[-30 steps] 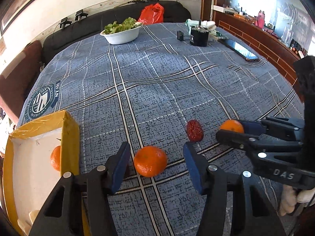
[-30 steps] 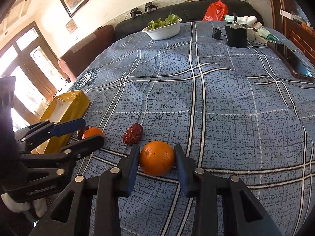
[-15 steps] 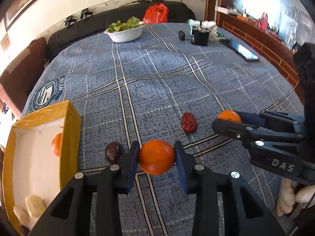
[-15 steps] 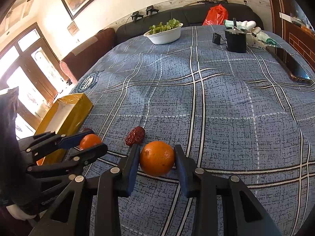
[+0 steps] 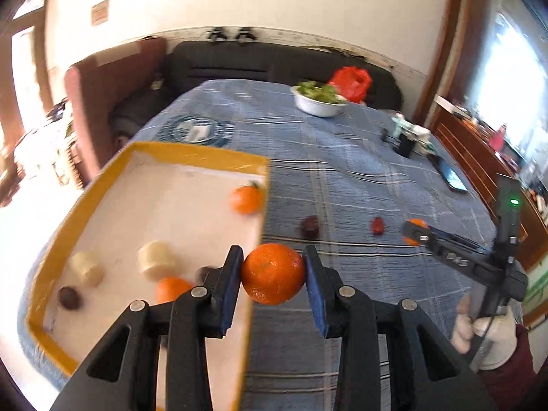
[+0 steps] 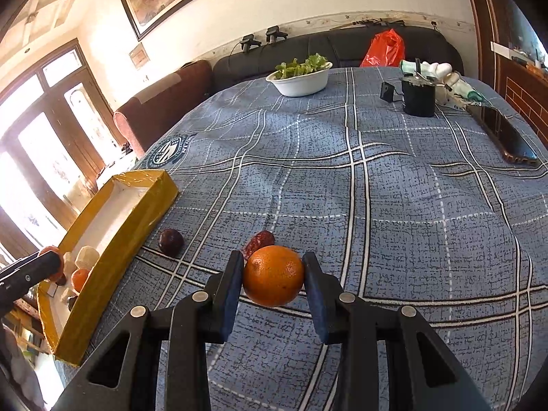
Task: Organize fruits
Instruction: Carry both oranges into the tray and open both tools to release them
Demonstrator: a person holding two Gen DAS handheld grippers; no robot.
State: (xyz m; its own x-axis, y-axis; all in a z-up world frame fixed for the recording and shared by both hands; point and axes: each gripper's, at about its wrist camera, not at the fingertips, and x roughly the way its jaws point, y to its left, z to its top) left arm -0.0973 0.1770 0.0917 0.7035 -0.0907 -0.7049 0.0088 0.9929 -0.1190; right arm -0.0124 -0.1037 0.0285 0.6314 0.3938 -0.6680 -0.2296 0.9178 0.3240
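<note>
In the left wrist view, the left gripper [image 5: 273,274] has its jaws clamped on an orange [image 5: 273,273], held in the air just above the near right wall of the yellow box [image 5: 191,153], which serves as the landmark here. Inside the box lie 2 more oranges, one [image 5: 245,199] against its far right wall and one [image 5: 170,288] near its front, along with 2 pale cylindrical pieces [image 5: 156,261] and a dark round fruit [image 5: 69,297] toward its left corner. To the right of the box, on the blue plaid cloth [image 5: 349,178], sit a dark plum [image 5: 310,227] and, farther right, a red date [image 5: 377,225]; farther still the right gripper [image 5: 412,232] shows with an orange between its tips. In the right wrist view, the right gripper [image 6: 274,275] has its jaws pressed against both sides of a second orange [image 6: 274,275], well to the right of the yellow box [image 6: 113,239] and just in front of the red date [image 6: 258,241]. The dark plum [image 6: 170,241] rests just beside the box's right wall. The left gripper's tip [image 6: 29,269] hangs over the box's near end with orange showing behind it. A white bowl of greens [image 6: 299,77] stands far beyond the box.
</note>
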